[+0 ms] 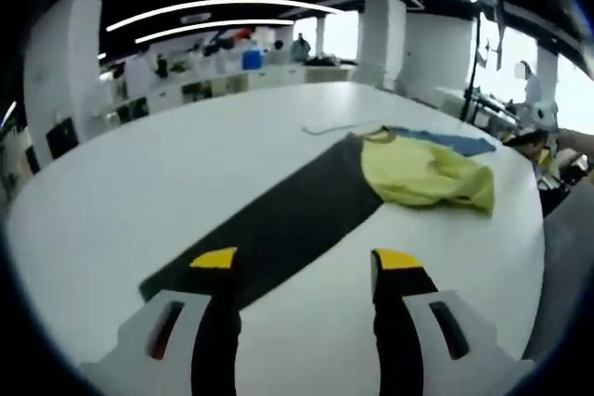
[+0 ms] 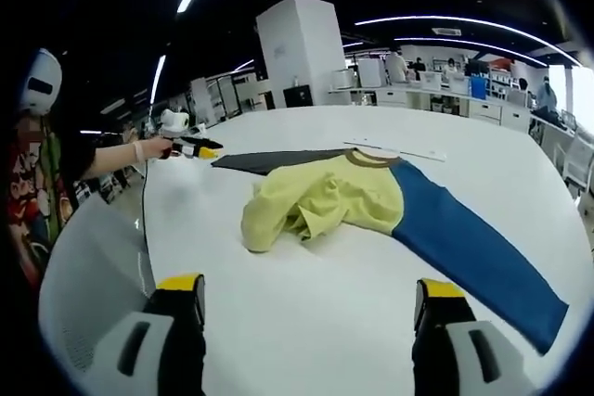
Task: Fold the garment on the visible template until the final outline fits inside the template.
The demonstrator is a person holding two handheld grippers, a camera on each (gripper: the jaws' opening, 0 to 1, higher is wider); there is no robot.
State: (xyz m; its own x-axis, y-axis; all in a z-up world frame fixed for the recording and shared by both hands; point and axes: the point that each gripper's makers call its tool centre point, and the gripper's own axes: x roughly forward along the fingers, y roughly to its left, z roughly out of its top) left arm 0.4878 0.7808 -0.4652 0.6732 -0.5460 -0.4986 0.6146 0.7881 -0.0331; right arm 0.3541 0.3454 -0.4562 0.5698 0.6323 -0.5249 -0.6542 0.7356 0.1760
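Left tool (image 1: 304, 261) spread, empty, over white worktop (image 1: 139, 192). Right tool (image 2: 311, 287) spread, empty. Yellow shirt (image 2: 320, 199) crumpled mid-worktop, lying across dark panel (image 2: 269, 160) at 10 o'clock and blue panel (image 2: 469, 240) at 4.

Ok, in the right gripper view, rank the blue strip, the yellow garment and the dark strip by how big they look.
1. Blue strip, though it lies nearest the camera.
2. Yellow garment.
3. Dark strip, farther off and partly covered, so its true size is unsure.

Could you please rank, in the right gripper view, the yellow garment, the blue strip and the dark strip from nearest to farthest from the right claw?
1. Blue strip, lower right, reaching nearest the right claw.
2. Yellow garment, centre.
3. Dark strip, far left, behind it.
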